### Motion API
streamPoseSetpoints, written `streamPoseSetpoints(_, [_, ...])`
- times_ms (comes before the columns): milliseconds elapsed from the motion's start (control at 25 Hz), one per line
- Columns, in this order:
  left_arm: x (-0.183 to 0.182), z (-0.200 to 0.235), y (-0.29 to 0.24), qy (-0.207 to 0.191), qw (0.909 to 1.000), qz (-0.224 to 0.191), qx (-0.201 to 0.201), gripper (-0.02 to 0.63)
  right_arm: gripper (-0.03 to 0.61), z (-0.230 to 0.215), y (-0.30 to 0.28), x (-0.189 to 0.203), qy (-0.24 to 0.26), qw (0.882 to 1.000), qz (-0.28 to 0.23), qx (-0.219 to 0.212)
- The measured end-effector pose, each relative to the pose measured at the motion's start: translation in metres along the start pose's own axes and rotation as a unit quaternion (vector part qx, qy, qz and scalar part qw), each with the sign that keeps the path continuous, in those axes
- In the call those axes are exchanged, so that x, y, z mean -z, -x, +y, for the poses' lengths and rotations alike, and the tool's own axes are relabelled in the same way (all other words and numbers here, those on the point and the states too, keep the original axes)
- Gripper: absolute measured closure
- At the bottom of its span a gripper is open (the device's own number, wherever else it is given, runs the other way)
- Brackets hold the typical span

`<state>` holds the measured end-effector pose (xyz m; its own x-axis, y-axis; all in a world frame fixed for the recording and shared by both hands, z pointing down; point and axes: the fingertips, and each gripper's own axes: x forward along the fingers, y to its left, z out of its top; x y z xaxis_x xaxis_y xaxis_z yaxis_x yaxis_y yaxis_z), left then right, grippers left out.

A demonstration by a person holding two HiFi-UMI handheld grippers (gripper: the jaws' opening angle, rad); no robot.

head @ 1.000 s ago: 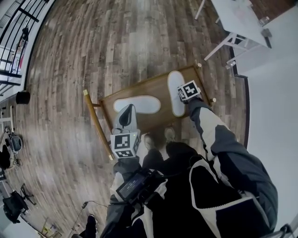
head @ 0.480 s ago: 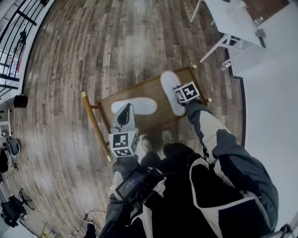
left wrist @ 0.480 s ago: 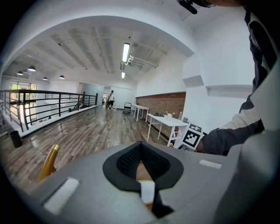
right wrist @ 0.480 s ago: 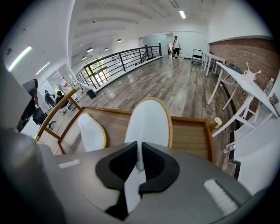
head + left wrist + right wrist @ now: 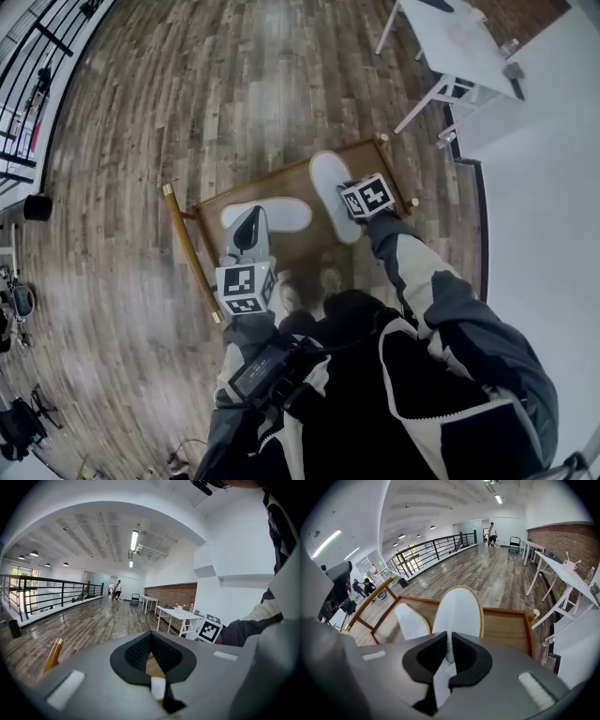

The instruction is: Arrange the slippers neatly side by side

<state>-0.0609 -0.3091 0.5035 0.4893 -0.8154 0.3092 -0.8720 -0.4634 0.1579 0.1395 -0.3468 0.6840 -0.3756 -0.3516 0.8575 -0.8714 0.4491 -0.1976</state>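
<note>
Right gripper view: the right gripper (image 5: 449, 657), jaws just closed in, pinches the near edge of a white slipper (image 5: 459, 609) over the wooden tray (image 5: 506, 625). The other slipper (image 5: 411, 620) lies on it. The left gripper (image 5: 151, 645) has its jaws together, empty.

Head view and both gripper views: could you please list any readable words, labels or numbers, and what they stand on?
None can be read.
Left cube and right cube: square marker patterns only, no letters.
Screen at the person's chest: too small to read.
Slippers: plain white, no print visible.
</note>
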Motion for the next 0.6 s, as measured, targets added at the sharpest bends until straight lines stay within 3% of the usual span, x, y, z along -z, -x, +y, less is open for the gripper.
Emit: streamPoseSetpoints(600, [0.025, 0.032, 0.024, 0.019, 0.9980, 0.038, -0.047, 0.606, 0.551, -0.017, -0.069, 0.016, -0.001, 0.999, 0.046, 0.023])
